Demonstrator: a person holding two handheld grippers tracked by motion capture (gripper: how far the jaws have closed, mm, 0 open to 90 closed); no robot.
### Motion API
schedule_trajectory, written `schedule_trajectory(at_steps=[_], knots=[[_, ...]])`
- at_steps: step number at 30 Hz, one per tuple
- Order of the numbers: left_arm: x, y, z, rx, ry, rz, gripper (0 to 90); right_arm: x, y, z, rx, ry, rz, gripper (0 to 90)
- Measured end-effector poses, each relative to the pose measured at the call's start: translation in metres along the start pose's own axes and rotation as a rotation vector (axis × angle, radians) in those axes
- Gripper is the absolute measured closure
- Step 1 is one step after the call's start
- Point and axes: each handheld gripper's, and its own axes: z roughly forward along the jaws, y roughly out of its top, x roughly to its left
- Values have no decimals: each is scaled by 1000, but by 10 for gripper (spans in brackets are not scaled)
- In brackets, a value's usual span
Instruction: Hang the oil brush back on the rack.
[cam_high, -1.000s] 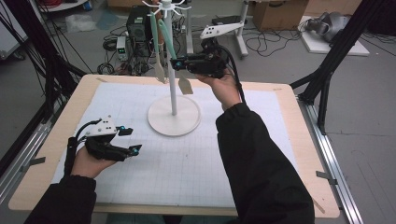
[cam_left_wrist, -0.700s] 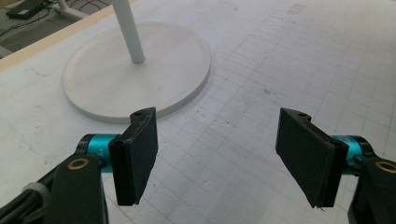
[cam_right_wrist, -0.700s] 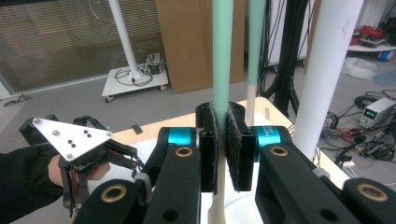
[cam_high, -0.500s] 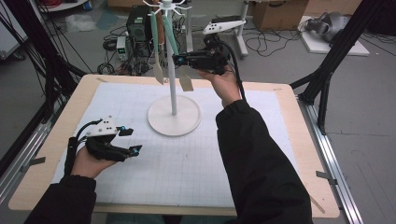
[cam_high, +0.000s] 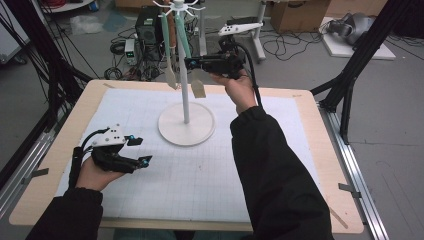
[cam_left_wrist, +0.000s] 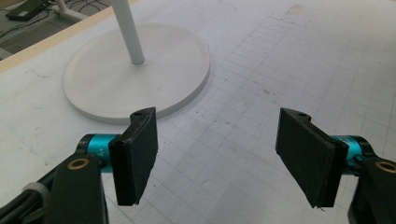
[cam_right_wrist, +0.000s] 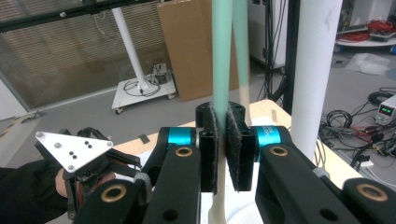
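Two pads of your right gripper (cam_right_wrist: 222, 149) are clenched on the mint-green handle of a hanging utensil (cam_right_wrist: 221, 56), just beside the white pole (cam_right_wrist: 314, 70) of the stand (cam_high: 186, 131). A second utensil (cam_high: 167, 50) hangs on the pole's far side. Your left gripper (cam_high: 141, 152) rests low over the gridded mat (cam_high: 200, 180), jaws spread and empty, near the stand's round base.

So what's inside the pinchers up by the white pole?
The right gripper is shut on a green handle of a utensil hanging from the stand. Its pale lower end pokes out below; the squeezed part is covered by the pads.
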Motion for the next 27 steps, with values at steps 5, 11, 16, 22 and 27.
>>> schedule_trajectory(at_steps=[5, 11, 16, 22, 27], knots=[[0, 0, 0, 0, -1, 2, 302, 1, 0, 2, 5, -18, -6, 838], [0, 0, 0, 1, -2, 1, 301, 2, 0, -1, 10, -40, -3, 784], [0, 0, 0, -2, -2, -1, 301, 5, 1, -3, 32, -84, -20, 701], [0, 0, 1, -1, -2, -1, 299, 8, 0, -9, 39, -124, -29, 601], [0, 0, 0, -6, 0, -10, 289, 10, -6, -14, 60, -159, -25, 495]])
